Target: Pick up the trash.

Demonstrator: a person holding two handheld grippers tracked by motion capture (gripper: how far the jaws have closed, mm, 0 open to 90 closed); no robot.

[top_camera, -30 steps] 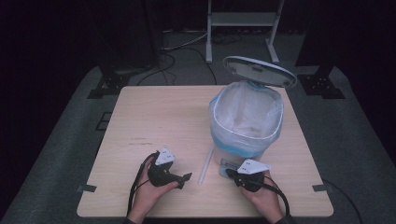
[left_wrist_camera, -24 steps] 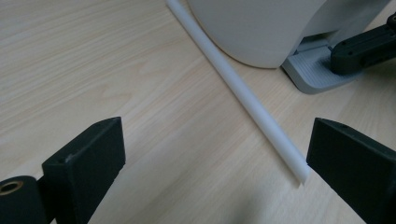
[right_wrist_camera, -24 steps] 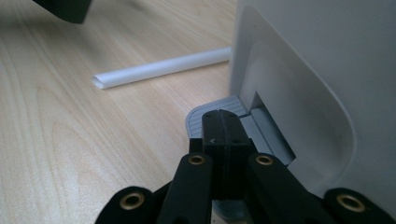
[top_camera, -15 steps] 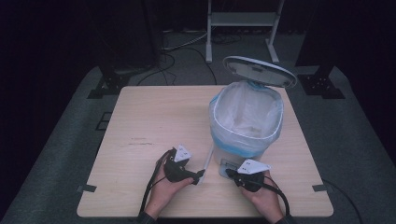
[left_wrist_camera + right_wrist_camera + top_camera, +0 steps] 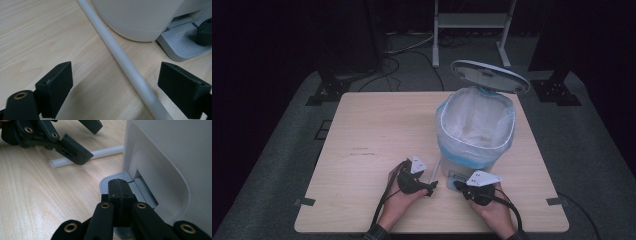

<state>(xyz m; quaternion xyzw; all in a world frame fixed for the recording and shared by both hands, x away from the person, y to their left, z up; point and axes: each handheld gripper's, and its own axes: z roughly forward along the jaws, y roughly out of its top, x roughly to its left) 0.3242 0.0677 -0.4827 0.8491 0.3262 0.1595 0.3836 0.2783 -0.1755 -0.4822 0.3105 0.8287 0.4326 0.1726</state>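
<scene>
A white pedal bin (image 5: 474,130) stands on the table's right half, lined with a clear bag, its lid (image 5: 489,76) raised. My right gripper (image 5: 458,186) is shut, and its closed tip (image 5: 119,186) rests on the grey pedal (image 5: 107,182) at the bin's foot. A thin white rod (image 5: 434,167) lies on the table just left of the bin. My left gripper (image 5: 432,187) is open and low over the near end of that rod. In the left gripper view the rod (image 5: 125,60) runs between the two spread jaws of the left gripper (image 5: 118,75) without touching them.
The wooden table (image 5: 372,125) is bare to the left and behind the bin. The table's near edge lies just behind both hands. Dark floor, cables and a metal stand (image 5: 472,20) lie beyond the far edge.
My left gripper has moved right across the table to the white rod beside the bin. The right gripper has stayed on the pedal, and the lid has stayed up.
</scene>
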